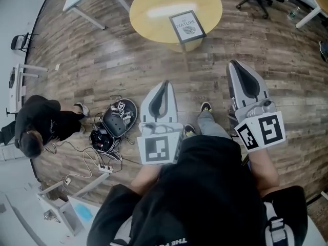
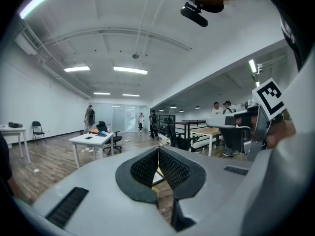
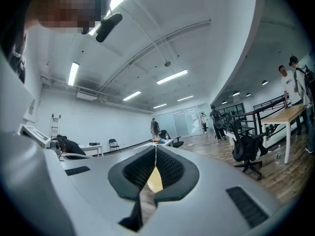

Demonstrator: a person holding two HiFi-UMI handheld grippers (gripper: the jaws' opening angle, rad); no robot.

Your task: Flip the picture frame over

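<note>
On the round table, at its near edge, the picture frame lies flat, printed side up. The left gripper and right gripper are short of the table, well apart from the frame. The left fingers are pressed together with nothing between them, and the right fingers likewise. A person crouches on the floor left of the table, beside a bag.

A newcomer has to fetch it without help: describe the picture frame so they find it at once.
On the wooden floor stands a round yellow table, the only round one in view. At its near edge in the head view sits the frame. It is the only thing on that table: a dark-bordered rectangle with a white print showing the word NATURE.
</note>
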